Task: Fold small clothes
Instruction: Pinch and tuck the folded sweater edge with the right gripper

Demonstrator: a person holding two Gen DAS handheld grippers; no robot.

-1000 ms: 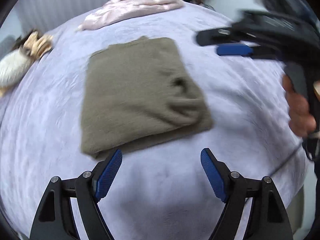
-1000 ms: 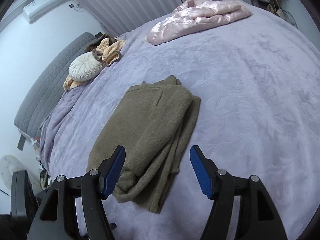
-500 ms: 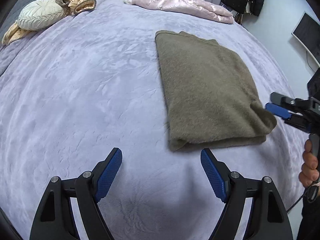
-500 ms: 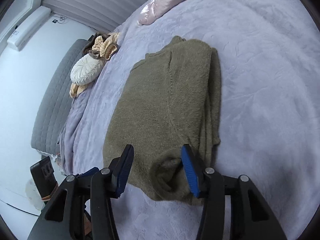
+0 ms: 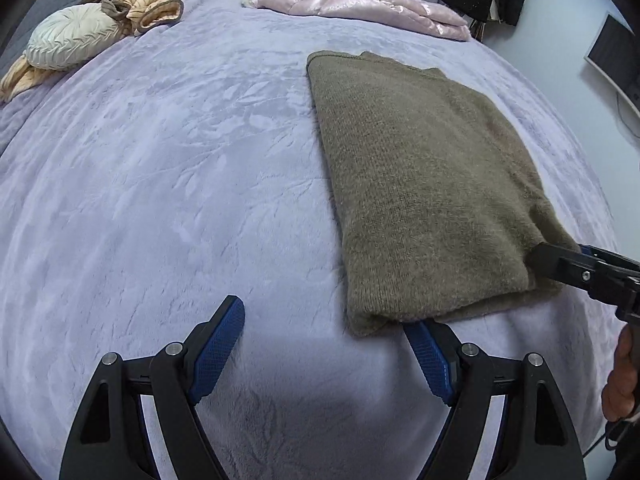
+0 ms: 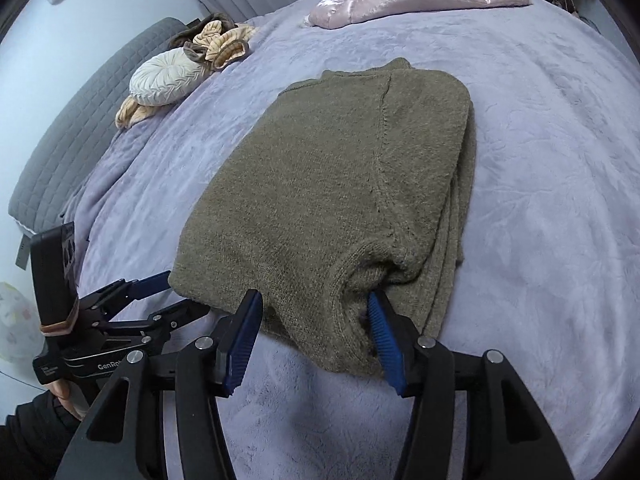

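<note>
**One folded sweater, two grippers at its near edge**

I see one olive sweater, folded, lying flat on the lavender bedspread. My right gripper straddles the sweater's near corner, the cuff between its two blue pads; its jaws have just been closing, and I cannot tell whether they pinch yet. My left gripper stands wide open and holds nothing, one finger tucked under the other near corner. Farther off: one pink jacket, one round cream cushion.

An olive-brown knit sweater lies folded into a flat rectangle on the lilac bed, layered edges showing.
</note>
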